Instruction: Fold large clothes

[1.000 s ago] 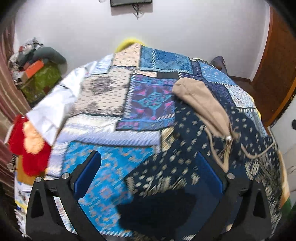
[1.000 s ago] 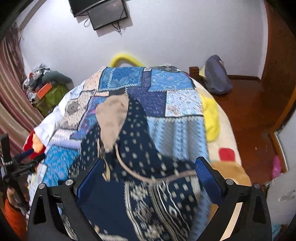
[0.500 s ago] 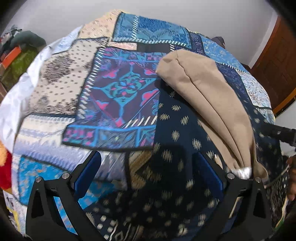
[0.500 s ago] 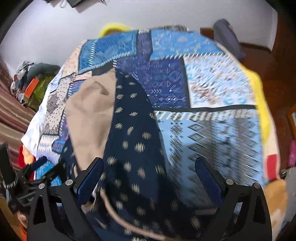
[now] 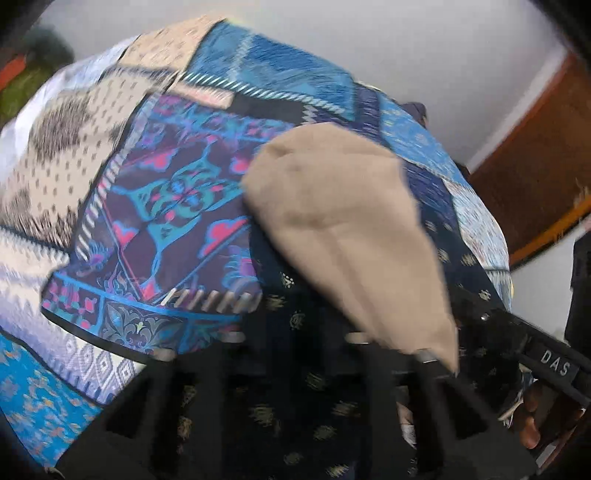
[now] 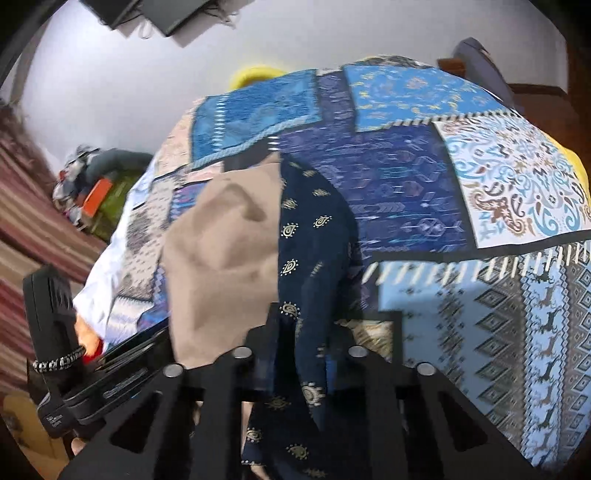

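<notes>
The left gripper (image 5: 291, 343) is closing, its jaws drawn near together with the navy gold-printed garment (image 5: 295, 398) bunched between them, the tan lining (image 5: 343, 229) of that garment lying just above and to the right of the fingers. The right gripper (image 6: 299, 354) is clamped tight on a fold of the same navy garment (image 6: 314, 236), which rises from the jaws as a dark ridge, with the tan lining (image 6: 221, 266) spread to its left. The garment lies on a patchwork bedspread (image 6: 480, 302) of blue, cream and purple panels. Only the left view shows the right tool's black arm marked DAS (image 5: 554, 363) and a brown door (image 5: 528, 184); only the right view shows a wall-mounted screen (image 6: 147, 14), a yellow cushion (image 6: 255, 74), a clutter pile (image 6: 99, 184) at left and the left tool's body (image 6: 55, 332). The left view is blurred.
</notes>
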{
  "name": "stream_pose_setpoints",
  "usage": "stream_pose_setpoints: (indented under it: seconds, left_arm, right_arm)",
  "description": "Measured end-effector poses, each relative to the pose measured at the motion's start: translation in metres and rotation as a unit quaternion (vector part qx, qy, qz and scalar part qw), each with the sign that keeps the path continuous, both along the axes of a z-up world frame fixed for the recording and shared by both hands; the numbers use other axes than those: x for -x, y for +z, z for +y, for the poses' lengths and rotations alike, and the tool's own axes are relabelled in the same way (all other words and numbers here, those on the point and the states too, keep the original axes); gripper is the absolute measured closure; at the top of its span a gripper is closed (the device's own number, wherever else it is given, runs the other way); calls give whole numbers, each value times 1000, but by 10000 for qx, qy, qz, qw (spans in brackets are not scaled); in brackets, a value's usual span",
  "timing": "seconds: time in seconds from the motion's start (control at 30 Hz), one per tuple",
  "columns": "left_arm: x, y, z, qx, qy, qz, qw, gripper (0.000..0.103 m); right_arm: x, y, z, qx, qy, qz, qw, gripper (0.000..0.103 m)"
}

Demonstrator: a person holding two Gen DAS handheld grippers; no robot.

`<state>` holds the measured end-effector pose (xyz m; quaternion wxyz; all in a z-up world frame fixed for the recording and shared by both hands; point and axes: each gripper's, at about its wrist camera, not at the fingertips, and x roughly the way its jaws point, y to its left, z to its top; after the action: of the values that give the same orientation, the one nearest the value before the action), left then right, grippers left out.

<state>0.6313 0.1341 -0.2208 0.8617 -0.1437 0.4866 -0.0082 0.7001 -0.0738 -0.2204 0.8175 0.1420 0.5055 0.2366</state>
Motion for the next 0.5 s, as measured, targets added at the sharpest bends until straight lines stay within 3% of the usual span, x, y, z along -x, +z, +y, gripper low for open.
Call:
stream_pose_setpoints:
  seconds: [0.07,0.13,0.27,0.4,0.5]
  left_arm:
    - [12,19,-13,-261,-270,-198,9991,91]
    - [28,36,-16,-287,-408,-437,9978,91]
    - [83,70,-28,-667,-759,-884,9909,91]
    - [136,78,-37,-776,-1155,-955,9857,91]
    - [174,66,-46,-885,-1397,-809,9829,91]
  right_arm:
    - [13,12,4,64,158,-272,9995,92]
    - [26,24,3,105,261,-453,9986,92]
    - [66,55,-6,73,503,-825,9953,92]
    - [123,76,-20,79,859,-1010,9911,92]
    - [167,76,-29,346,1029,-1115,9878,92]
